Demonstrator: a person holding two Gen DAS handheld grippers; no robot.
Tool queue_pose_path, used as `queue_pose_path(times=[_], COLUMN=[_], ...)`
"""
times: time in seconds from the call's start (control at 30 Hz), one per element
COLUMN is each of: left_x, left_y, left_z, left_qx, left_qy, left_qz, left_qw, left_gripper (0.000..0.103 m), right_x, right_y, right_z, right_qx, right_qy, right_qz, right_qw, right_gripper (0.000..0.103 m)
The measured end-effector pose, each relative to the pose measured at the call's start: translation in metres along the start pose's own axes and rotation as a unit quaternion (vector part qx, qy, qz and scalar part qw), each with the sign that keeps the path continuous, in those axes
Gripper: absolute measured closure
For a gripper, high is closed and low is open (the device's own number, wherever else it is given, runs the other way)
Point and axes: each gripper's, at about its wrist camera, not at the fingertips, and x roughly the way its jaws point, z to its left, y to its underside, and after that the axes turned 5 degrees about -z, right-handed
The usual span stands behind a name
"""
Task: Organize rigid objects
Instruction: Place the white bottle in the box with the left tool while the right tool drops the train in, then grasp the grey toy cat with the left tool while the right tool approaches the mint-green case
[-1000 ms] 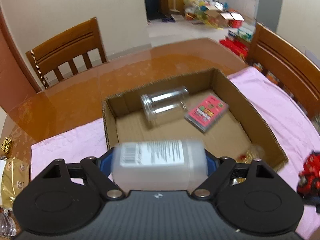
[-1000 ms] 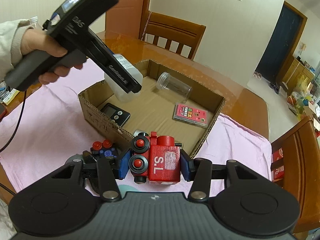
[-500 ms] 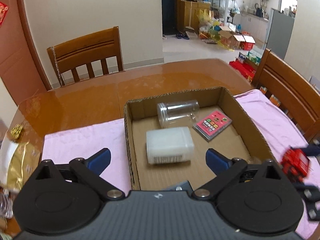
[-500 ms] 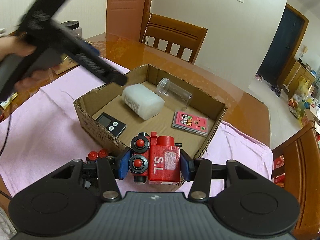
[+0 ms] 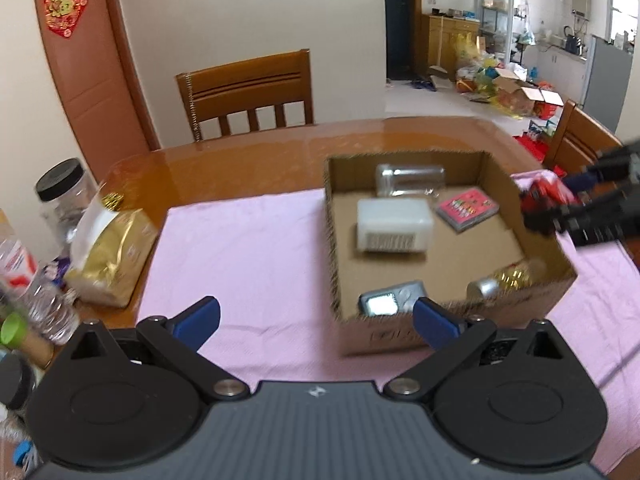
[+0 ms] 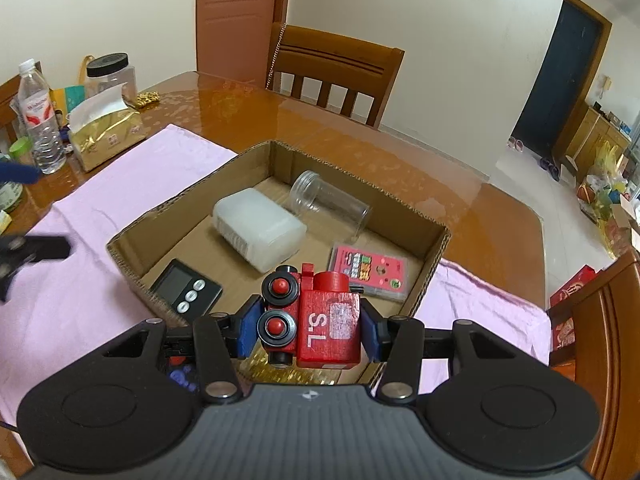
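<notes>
Gripping a red wooden toy train point(image 6: 316, 316) marked "S.L", the right tool point(image 6: 308, 330) hovered over the near edge of the open brown cardboard box point(image 6: 436, 248). Left tool point(image 5: 316, 320) was wide open, empty, above the pink cloth point(image 5: 248, 248) beside the box. White plastic container point(image 6: 258, 234), clear jar point(image 6: 330, 204), pink card pack point(image 6: 370, 270) lay inside.

At the left of the frame we see a gold bag point(image 6: 105, 136), a water bottle point(image 6: 40, 120) and a black-lidded jar point(image 6: 110, 74). A wooden chair point(image 6: 334, 76) stands at the top centre, behind the table point(image 6: 400, 168).
</notes>
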Motion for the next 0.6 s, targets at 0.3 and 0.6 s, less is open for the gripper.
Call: queue_pose_path(times=[0.3, 0.6], left_x=[-0.017, -0.02], left_y=[0.02, 0.031], left_z=[0.013, 0.023], left_qx=[-0.007, -0.015], left_qy=[-0.022, -0.021], left_qz=[0.006, 0.016], left_qw=[0.9997, 0.9995], left_gripper=[0.001, 0.001], right_x=[0.02, 0.005], right_y=[-0.023, -0.02], right_z=[-0.002, 0.007], right_qx=[0.005, 0.027], right_qy=[0.032, 0.036], right_qz=[-0.023, -0.019], right_qw=[0.999, 0.999], right_gripper=[0.0, 0.0])
